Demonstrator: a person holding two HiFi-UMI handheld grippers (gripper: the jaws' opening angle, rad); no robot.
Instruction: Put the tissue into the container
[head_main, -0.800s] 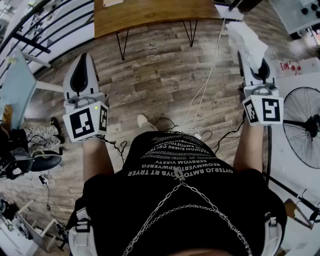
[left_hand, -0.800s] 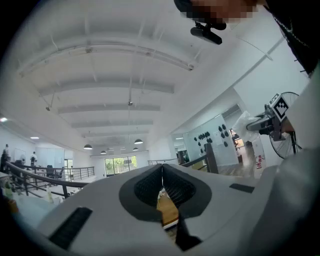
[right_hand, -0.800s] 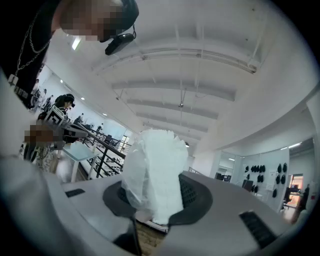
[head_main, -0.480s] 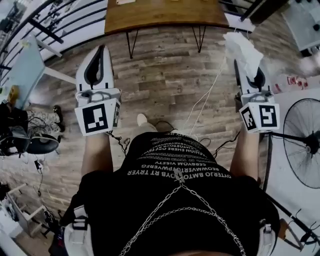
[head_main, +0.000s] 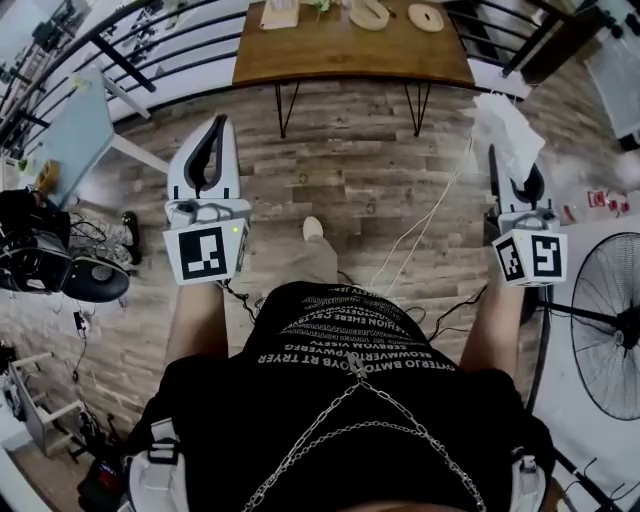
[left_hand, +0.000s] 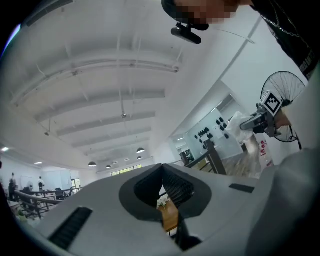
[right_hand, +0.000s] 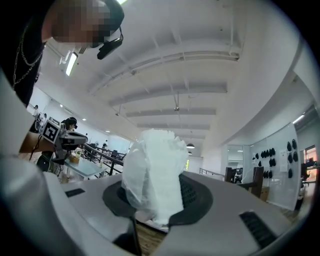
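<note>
Well, the right gripper (head_main: 512, 168) is clamped on a crumpled white tissue (right_hand: 154, 167), which bulges out past the jaw tips. It is held up in the air over the grey wood-plank floor (head_main: 350, 170), short of the right-hand end of the brown wooden table on black hairpin legs (head_main: 340, 55). The left gripper (left_hand: 161, 169) is raised alongside, well apart from the other, its jaws together at the tips and empty. A black standing fan (head_main: 610, 330) is off to the person's right.
</note>
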